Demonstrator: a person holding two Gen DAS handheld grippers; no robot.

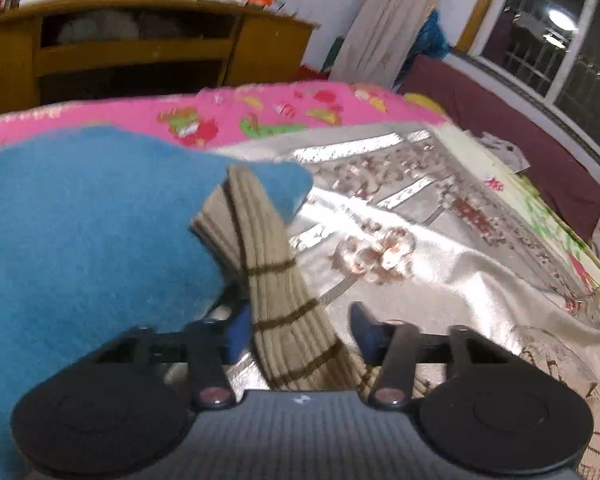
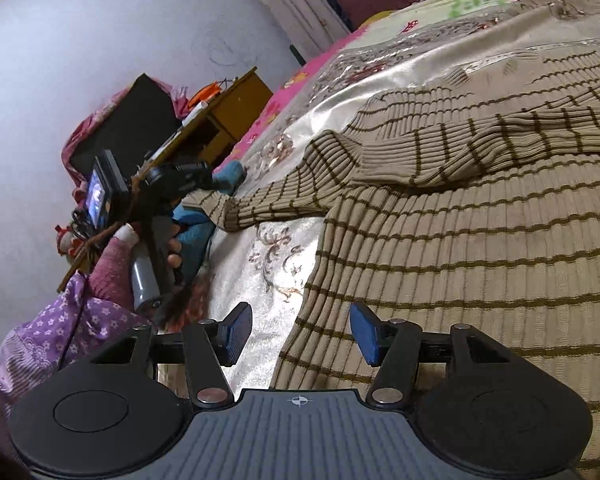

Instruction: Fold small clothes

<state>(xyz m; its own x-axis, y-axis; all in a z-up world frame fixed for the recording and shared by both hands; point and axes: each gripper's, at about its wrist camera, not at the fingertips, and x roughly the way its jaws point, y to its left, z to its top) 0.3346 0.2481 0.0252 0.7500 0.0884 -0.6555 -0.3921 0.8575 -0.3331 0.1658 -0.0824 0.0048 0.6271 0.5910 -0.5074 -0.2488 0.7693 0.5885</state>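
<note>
Our left gripper (image 1: pixel 300 330) gapes around the sweater's (image 2: pixel 460 240) sleeve (image 1: pixel 260 240). Bare bedspread (image 1: pixel 420 248) spreads rightward. Our right gripper (image 2: pixel 300 334) hangs released over the sweater's edge.

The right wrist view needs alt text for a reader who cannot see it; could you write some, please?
An open right gripper hovers at the edge of a beige striped sweater spread on a shiny floral bedspread, with the left gripper beyond.

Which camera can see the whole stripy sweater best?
The right wrist view: the stripy sweater spreads across the bed, body and a folded sleeve both visible. The left wrist view shows only one sleeve running between the open left gripper.
</note>
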